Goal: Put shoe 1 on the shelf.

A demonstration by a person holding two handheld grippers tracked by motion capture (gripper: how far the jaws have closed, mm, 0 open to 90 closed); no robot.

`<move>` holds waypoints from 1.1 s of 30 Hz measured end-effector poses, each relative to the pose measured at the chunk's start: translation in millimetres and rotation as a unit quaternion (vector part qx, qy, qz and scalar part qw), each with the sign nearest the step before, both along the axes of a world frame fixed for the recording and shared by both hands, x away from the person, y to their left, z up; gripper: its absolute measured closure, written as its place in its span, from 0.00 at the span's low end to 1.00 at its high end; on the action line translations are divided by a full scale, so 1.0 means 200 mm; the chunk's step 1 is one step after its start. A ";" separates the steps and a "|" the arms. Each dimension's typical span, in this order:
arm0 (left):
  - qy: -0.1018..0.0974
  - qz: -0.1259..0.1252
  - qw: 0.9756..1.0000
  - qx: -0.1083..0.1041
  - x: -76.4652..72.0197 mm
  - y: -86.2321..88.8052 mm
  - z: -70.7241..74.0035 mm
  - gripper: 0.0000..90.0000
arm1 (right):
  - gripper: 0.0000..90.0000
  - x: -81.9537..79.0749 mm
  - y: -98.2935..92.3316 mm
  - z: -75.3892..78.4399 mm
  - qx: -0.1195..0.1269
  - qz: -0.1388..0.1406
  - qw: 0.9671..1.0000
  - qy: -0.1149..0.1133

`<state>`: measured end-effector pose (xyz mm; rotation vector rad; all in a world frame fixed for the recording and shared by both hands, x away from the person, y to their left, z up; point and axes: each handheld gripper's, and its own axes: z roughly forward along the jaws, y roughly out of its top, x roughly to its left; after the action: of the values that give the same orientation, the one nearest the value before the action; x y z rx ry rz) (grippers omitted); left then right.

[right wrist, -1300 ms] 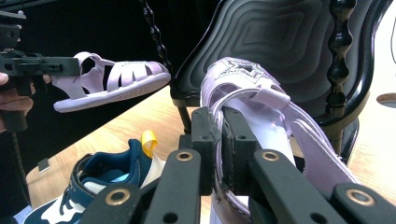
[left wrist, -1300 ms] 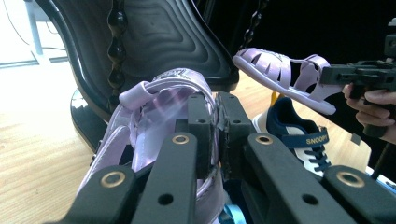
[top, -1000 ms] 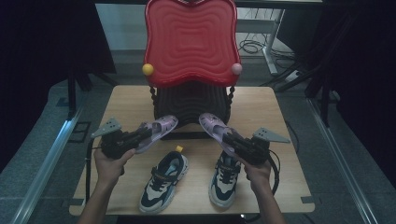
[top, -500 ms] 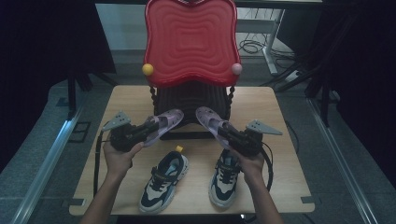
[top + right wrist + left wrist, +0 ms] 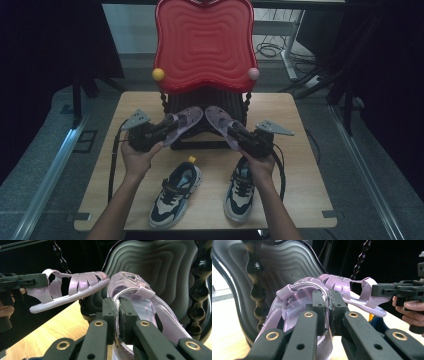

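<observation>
Carrying their purple sandals, both hands have drifted up the table toward the red-backed chair (image 5: 205,45) since a second ago, while the two sneakers (image 5: 175,192) lie unmoved near the front edge. The left gripper (image 5: 150,134), at about nine o'clock from table centre, is clamped nearly closed on the heel strap of the left sandal (image 5: 184,122), toe pointing to two o'clock. The right gripper (image 5: 250,142), at three o'clock, pinches the right sandal (image 5: 220,120) likewise, toe toward ten o'clock, the toes nearly meeting before the chair's dark base.
</observation>
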<state>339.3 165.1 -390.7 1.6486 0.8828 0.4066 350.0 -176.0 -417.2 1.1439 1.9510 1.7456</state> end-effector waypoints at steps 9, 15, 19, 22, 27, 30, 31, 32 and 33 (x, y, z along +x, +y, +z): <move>0.001 0.010 1.000 -0.003 0.06 -0.02 -0.01 0.94 | 0.94 0.03 0.01 0.02 0.003 -0.008 1.000 -0.003; 0.001 0.014 1.000 -0.003 0.08 -0.04 -0.03 0.94 | 0.94 0.05 0.04 0.01 0.005 -0.013 1.000 -0.001; 0.000 0.015 1.000 -0.005 0.10 -0.05 -0.04 0.94 | 0.94 0.07 0.05 0.00 0.008 -0.017 1.000 -0.001; 0.000 0.016 1.000 -0.010 0.12 -0.06 -0.05 0.94 | 0.94 0.08 0.07 0.00 0.009 -0.019 1.000 -0.002; -0.008 0.019 1.000 -0.015 0.14 -0.08 -0.05 0.95 | 0.94 0.11 0.10 0.01 0.006 -0.022 1.000 -0.008; -0.013 0.022 1.000 -0.014 0.15 -0.10 -0.06 0.95 | 0.94 0.13 0.12 0.02 0.001 -0.024 1.000 -0.016; -0.014 0.022 1.000 -0.013 0.15 -0.11 -0.06 0.95 | 0.94 0.13 0.13 0.02 -0.001 -0.025 1.000 -0.018; -0.015 0.022 1.000 -0.012 0.16 -0.12 -0.06 0.95 | 0.94 0.13 0.13 0.02 -0.001 -0.025 1.000 -0.017; -0.017 0.023 1.000 -0.011 0.16 -0.12 -0.07 0.95 | 0.94 0.14 0.14 0.02 -0.002 -0.026 0.999 -0.019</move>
<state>371.1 140.4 -403.9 1.6002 0.8977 0.4534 377.4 -148.7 -414.1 1.1420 1.8847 1.7233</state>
